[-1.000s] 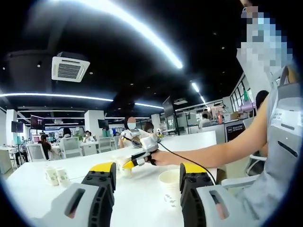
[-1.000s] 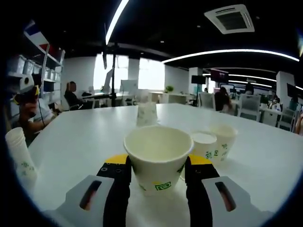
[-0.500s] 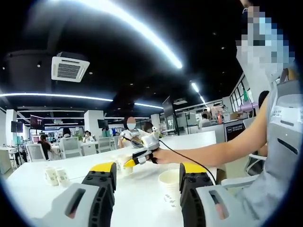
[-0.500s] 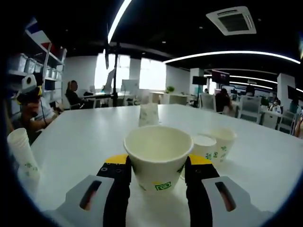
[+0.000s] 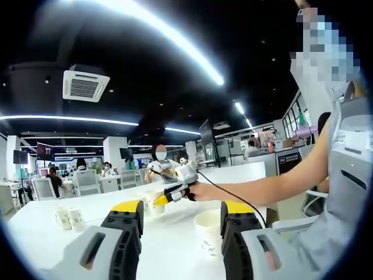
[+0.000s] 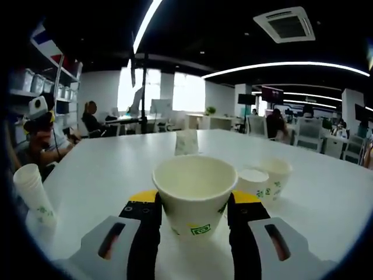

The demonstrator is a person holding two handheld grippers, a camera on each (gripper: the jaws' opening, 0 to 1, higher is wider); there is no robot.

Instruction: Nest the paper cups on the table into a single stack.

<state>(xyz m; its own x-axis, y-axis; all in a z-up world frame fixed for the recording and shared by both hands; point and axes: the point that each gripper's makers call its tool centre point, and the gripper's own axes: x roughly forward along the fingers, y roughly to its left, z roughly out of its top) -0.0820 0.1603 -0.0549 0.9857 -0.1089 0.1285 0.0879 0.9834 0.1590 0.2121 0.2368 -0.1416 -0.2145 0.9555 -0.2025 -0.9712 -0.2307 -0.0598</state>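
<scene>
The right gripper (image 6: pixel 193 224) has its fingers clamped on an upright paper cup (image 6: pixel 194 195) above the white tabletop (image 6: pixel 111 169). Just beyond stand two more cups (image 6: pixel 265 178), and farther off an inverted cup (image 6: pixel 186 142). The left gripper (image 5: pixel 181 224) has its fingers apart, with a stack of cups (image 5: pixel 208 226) on the tabletop between them.

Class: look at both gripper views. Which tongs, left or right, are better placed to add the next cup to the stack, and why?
Probably the right tongs: they already grip a paper cup, ready to carry to the stack at that view's left edge. The left tongs hold nothing.
</scene>
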